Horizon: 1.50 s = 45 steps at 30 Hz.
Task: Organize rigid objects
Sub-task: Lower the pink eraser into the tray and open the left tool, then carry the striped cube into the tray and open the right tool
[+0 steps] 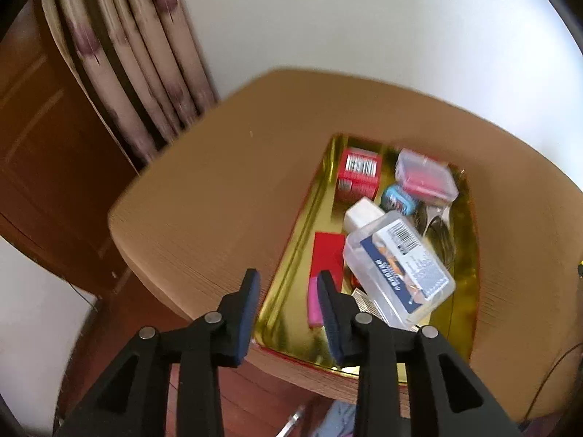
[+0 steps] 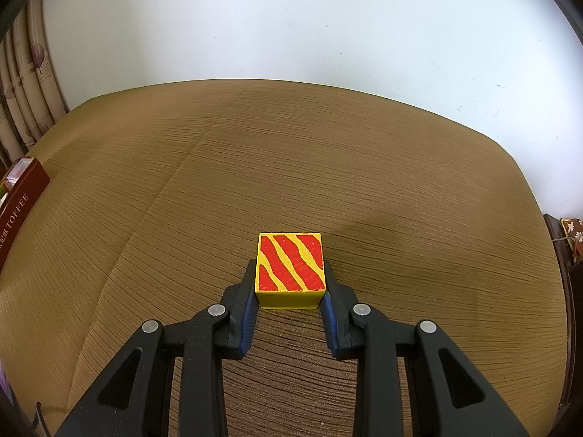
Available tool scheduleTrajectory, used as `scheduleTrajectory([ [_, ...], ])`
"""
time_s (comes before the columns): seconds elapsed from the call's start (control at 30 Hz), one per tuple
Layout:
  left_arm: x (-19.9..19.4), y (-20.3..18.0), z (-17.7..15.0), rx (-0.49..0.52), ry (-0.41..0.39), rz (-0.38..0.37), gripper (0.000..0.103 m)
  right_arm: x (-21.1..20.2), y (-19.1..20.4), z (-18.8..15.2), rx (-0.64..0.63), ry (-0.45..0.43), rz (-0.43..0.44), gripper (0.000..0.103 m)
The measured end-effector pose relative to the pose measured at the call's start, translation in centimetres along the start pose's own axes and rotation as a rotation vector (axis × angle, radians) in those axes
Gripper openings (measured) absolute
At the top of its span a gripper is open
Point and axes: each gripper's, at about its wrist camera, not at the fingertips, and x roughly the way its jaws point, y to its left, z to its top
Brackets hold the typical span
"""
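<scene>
Right tool (image 2: 289, 284): black plastic arms with blue ribbed pads, closed against the 2 sides of the block, which sits on the desk.
Block (image 2: 290, 268): a cube, matte yellow, its top painted with wavy red stripes; near the front middle of the desk.
Left tool (image 1: 288, 284): same black arms and blue pads, parted with nothing between them, hanging over the near left rim of the tin.
Tin (image 1: 291, 255): rectangular tray, shiny gold inside, dark red outside with the word TOFFEE, lying at the desk's left side.
In the tin: a clear hard plastic case (image 1: 399, 266) with a printed label, tilted on top of the rest; a red carton (image 1: 359, 173) with a barcode; a lidded clear box (image 1: 426, 174) with pink contents; a flat red card (image 1: 328, 255); a pink bar (image 1: 314, 304).
Desk (image 2: 328, 167): rounded corners, brown cover with fine ribbed lines.
Backdrop: plain white wall; pleated curtain (image 1: 127, 54).
</scene>
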Motion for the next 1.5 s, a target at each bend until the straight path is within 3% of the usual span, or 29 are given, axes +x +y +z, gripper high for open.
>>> scheduleTrajectory([
  [0.2, -3.6, 0.2, -2.6, -0.008, -0.082, -0.027, 0.037, 0.5, 0.2, 0.5, 0.017, 0.029, -0.012, 0.027],
  [0.33, -4.0, 0.9, -4.0, -0.032, -0.08, -0.031, 0.038, -0.5, 1.6, 0.9, 0.04, 0.036, 0.011, 0.027],
  [0.43, -3.5, 1.8, -4.8, -0.059, -0.054, -0.038, 0.038, -2.3, 4.4, 1.5, 0.027, 0.013, 0.077, 0.027],
  [0.57, -2.8, 3.7, -5.6, -0.128, -0.037, -0.059, 0.038, -5.2, 10.9, 3.1, -0.021, -0.035, 0.206, 0.027],
  [0.7, -2.1, 5.1, -6.4, -0.169, -0.04, -0.061, 0.038, -7.4, 19.8, 4.9, -0.104, -0.063, 0.376, 0.027],
  [0.97, -1.1, 6.1, -7.8, -0.195, -0.049, -0.063, 0.038, -5.3, 36.3, 7.9, -0.202, 0.029, 0.581, 0.027],
  [1.1, -0.8, 7.0, -7.8, -0.22, -0.044, -0.087, 0.038, -3.4, 43.5, 8.1, -0.283, 0.066, 0.601, 0.027],
  [1.2, -0.8, 7.5, -7.8, -0.23, -0.049, -0.093, 0.039, -1.5, 47.7, 8.1, -0.332, 0.08, 0.562, 0.027],
  [1.5, 0.0, 6.8, -7.7, -0.189, -0.02, -0.088, 0.039, 2.6, 51.6, 9.1, -0.34, 0.112, 0.515, 0.028],
])
